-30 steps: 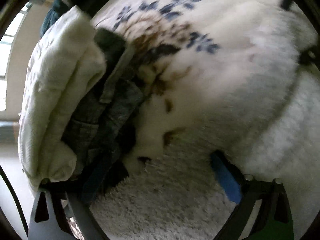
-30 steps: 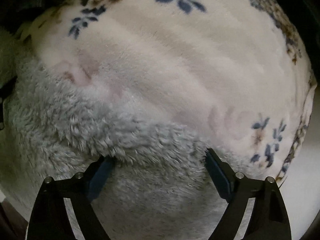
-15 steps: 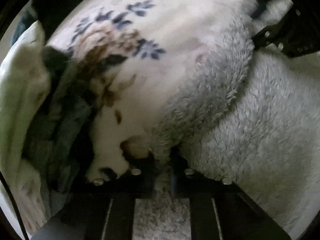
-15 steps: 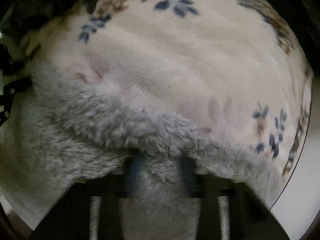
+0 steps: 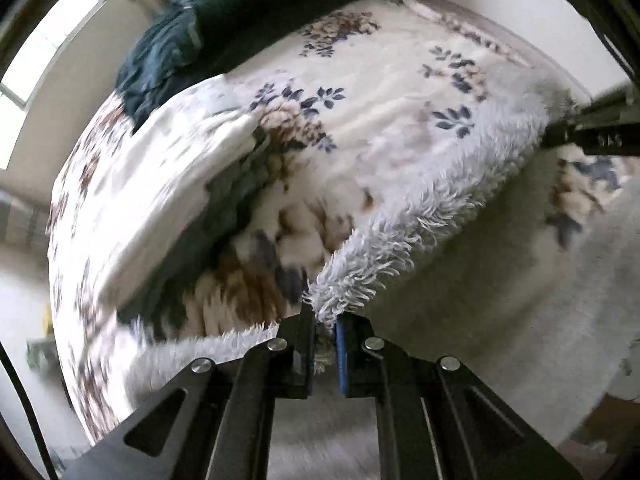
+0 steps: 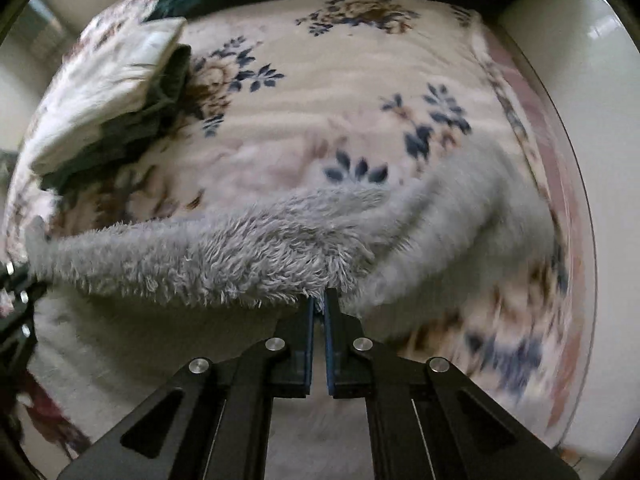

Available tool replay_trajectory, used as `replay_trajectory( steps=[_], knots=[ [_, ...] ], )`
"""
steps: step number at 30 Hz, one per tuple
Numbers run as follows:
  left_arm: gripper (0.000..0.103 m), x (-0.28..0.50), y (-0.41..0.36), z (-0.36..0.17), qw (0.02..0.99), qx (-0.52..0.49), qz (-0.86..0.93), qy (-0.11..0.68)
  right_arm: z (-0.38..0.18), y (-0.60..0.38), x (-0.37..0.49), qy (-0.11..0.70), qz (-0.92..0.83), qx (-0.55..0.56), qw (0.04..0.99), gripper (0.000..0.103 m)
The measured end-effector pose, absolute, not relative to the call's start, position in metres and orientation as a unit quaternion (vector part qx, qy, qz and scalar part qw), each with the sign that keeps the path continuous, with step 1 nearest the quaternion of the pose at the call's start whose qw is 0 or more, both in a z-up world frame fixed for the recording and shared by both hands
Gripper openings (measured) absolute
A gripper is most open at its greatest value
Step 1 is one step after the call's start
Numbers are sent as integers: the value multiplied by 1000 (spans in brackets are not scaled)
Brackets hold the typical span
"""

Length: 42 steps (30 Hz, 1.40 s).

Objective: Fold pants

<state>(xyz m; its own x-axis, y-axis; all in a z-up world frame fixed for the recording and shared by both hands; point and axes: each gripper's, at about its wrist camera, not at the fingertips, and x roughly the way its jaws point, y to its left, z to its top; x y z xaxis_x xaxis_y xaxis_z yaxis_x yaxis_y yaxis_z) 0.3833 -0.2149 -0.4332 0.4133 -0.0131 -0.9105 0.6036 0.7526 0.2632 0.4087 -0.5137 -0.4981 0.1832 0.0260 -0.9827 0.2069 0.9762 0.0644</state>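
Left tongs pinch one corner of the fluffy grey pants; right tongs pinch the opposite corner of the same edge. Both pairs pressed together on fleece. Pants' gripped edge is lifted and stretched between them above the floral bed blanket, rest draping down. Folded clothes stack sits on the bed, far left, apart from the pants.

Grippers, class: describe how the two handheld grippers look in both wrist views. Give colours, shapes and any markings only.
The left gripper and the right gripper look alike: matte black angular linkage arms with triangular cut-outs, round silver pivot bolts, and flat black fingers faced with blue pads. In the left wrist view, the other gripper's black body at the right edge bears pale, unreadable characters.
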Motion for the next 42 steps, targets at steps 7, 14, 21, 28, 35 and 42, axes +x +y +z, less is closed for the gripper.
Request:
replay_trajectory(
  steps=[7,14,21,28,35,42],
  knots=[
    [5,283,-169,-442,775,159,-164,590,-504,-464,273,655,-76,128,741,4],
    [5,218,-146,-527,723,105,-144,668,-573,-433,183,717,-104,102,682,0],
    [15,218,-125,-566,709,70,-136,688,-590,-444,138,737,-131,181,638,32],
    [97,219,-121,-516,709,99,-104,690,-536,-465,173,679,-178,199,683,77],
    [97,254,-111,-510,739,96,-32,666,-568,-483,315,697,-186,55,691,75],
    [97,266,-126,-499,750,79,-38,656,-528,-547,246,632,-268,166,708,15]
  ],
)
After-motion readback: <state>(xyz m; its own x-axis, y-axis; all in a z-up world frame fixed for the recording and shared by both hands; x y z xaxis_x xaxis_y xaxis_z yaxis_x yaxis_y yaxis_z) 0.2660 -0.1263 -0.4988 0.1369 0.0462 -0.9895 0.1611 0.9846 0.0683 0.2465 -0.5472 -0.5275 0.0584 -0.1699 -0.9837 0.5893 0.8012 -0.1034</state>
